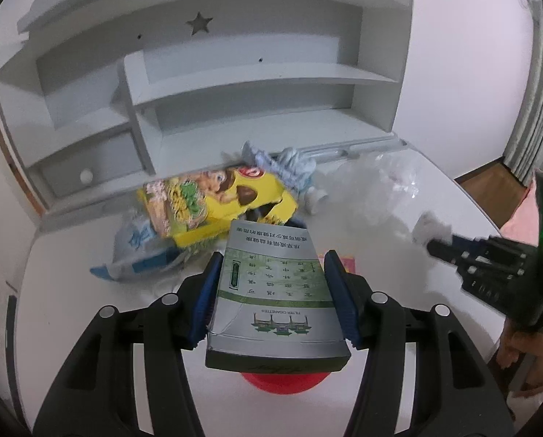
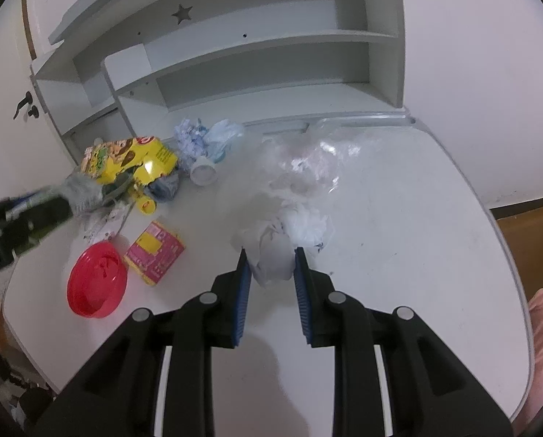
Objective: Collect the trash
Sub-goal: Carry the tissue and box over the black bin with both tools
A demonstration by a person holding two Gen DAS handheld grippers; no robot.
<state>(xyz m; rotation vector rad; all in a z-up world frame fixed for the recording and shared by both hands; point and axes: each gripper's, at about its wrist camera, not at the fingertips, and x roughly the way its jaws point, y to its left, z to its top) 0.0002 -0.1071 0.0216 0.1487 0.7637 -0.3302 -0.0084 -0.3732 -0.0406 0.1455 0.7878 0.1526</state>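
Our left tongs (image 1: 271,284) are clamped on a cigarette box (image 1: 271,291), blue pads pressing its two long sides, the box clear of the table (image 1: 398,266) and hanging above the red lid (image 1: 284,382). Our right tongs (image 2: 271,266) are closed almost together on a wad of white paper (image 2: 275,251), which sits near the middle of the table with more crumpled white paper (image 2: 307,225) touching it on the far side.

We judge both hands to be at the lift-and-carry step. To do it well, we keep the squeeze on the box even, since the card looks creased and could buckle or slip out endwise if tilted steeply. The paper wad is soft; we raise it slowly so the neighbouring piece either comes along or drops free cleanly.

Left and far lie the yellow snack box (image 2: 129,160), blue tissue (image 2: 205,138) and a white cup (image 2: 204,173); nearer, the pink carton (image 2: 154,253). A clear plastic bag (image 2: 318,156) lies far right. No bin shows in either view, so we cannot tell where the trash goes.
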